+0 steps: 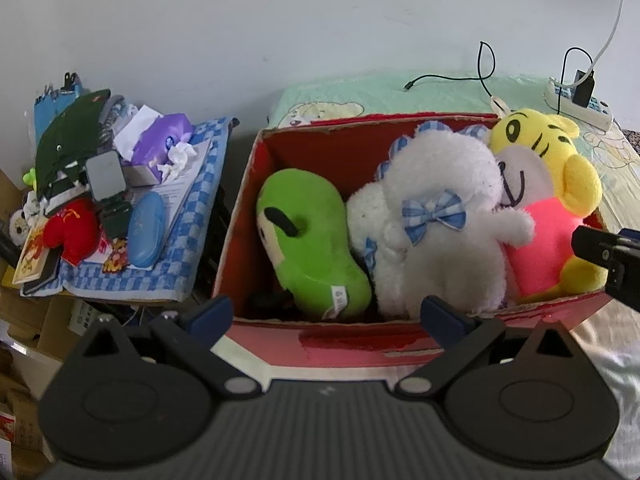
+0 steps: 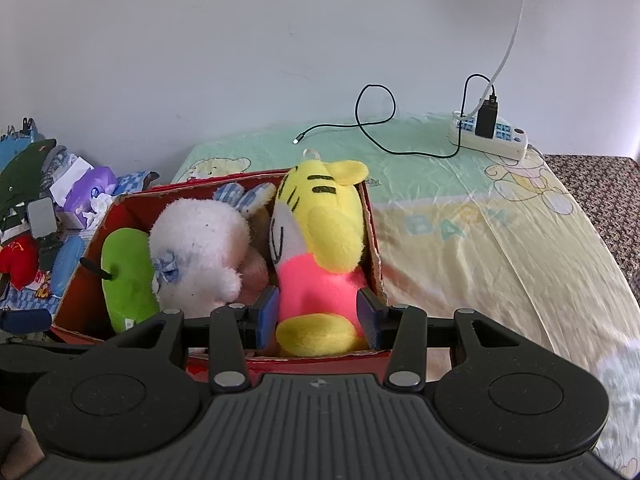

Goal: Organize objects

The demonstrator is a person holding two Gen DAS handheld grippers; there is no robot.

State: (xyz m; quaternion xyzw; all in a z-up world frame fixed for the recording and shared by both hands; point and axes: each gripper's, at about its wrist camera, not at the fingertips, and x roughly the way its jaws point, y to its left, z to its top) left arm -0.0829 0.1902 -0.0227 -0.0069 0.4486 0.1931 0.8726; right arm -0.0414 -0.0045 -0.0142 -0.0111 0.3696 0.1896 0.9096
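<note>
- Plain pale wall (image 2: pixel 280 40) across the whole far side, evenly lit, soft daylight, no hard shadows.
- Bed (image 2: pixel 500 240) on the right, spread with a pastel sheet in mint and cream, bear prints and "BABY" lettering.
- Speckled brown blanket (image 2: pixel 600 184) at the far right edge.
- White power strip (image 2: pixel 490 138) on the far side of the bed, black charger plugged in, black cable (image 2: pixel 376 120) looping over the sheet, white cord running up the wall.
- Cluttered side surface on the left under a blue checked cloth (image 1: pixel 188 248).
- Cardboard boxes (image 1: pixel 24 320) stacked low at near left.
</note>
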